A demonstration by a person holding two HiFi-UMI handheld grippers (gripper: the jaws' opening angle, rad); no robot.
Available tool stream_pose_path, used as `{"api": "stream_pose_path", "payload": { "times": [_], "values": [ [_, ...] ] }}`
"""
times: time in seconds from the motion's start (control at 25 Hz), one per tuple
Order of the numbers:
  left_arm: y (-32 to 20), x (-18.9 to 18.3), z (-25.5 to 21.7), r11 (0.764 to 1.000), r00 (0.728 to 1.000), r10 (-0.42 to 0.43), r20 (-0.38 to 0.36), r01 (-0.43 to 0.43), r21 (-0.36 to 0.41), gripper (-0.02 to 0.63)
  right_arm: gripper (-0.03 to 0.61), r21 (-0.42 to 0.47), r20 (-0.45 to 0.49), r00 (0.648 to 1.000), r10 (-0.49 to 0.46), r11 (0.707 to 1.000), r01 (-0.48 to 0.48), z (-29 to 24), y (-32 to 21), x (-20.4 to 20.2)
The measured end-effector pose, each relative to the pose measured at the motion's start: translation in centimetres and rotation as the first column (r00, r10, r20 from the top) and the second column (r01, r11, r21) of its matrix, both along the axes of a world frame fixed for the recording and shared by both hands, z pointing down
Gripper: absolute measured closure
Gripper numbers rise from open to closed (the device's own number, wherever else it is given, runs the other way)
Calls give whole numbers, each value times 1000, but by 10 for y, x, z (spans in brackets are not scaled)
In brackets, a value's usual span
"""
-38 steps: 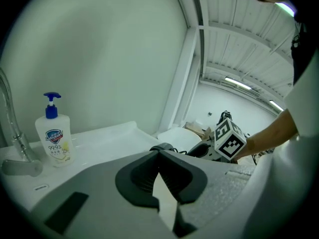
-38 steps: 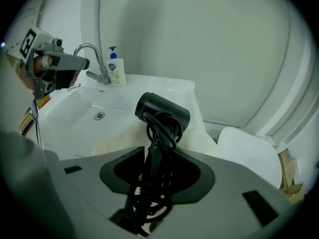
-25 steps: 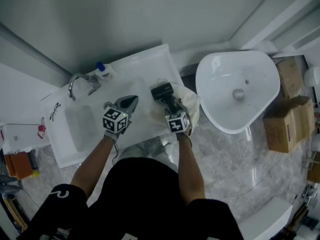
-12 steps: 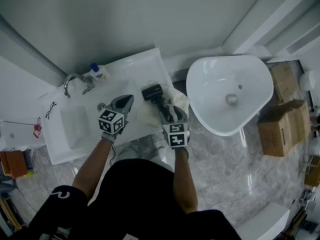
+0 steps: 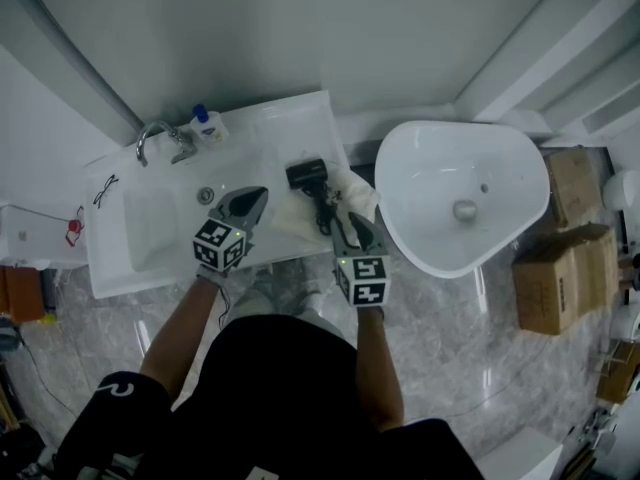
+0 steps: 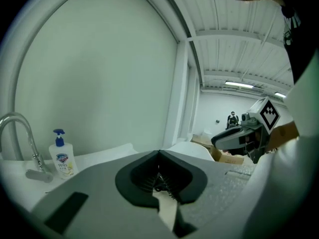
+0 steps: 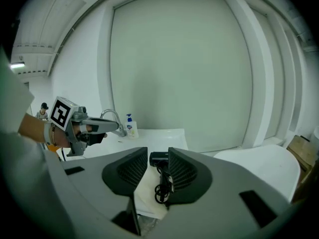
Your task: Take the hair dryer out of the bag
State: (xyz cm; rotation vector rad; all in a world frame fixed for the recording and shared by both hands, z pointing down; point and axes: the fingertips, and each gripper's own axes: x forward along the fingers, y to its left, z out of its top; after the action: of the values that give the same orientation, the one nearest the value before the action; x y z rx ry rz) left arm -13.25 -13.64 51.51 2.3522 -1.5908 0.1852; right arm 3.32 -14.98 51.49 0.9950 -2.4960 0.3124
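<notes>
- Hair dryer (image 5: pixel 308 176), black plastic with a coiled cord, is lying just ahead of the right gripper (image 5: pixel 357 226) on the white cloth bag (image 5: pixel 352 190), apparently already out.
- Right gripper's jaws are closing on nothing.
- Left gripper (image 5: pixel 252 200) is hovering beside it, fully closed and empty.

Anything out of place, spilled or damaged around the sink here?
Nothing spilled or damaged. One oddity: the hair dryer lies on the white bag at the right end of the counter. The bag seems to droop past the edge, with the cord bunched loosely on it.
</notes>
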Motion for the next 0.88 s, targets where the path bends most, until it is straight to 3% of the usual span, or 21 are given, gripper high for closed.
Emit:
{"api": "stream_pose_path", "payload": {
  "times": [0.44, 0.88],
  "values": [
    [37, 12, -24, 996, 997, -80, 6, 79, 30, 615, 572, 42, -32, 998, -48, 998, 49, 13, -7, 9],
    [62, 40, -33, 996, 997, -82, 14, 81, 40, 615, 583, 48, -3, 998, -59, 997, 59, 8, 4, 25]
  ]
}}
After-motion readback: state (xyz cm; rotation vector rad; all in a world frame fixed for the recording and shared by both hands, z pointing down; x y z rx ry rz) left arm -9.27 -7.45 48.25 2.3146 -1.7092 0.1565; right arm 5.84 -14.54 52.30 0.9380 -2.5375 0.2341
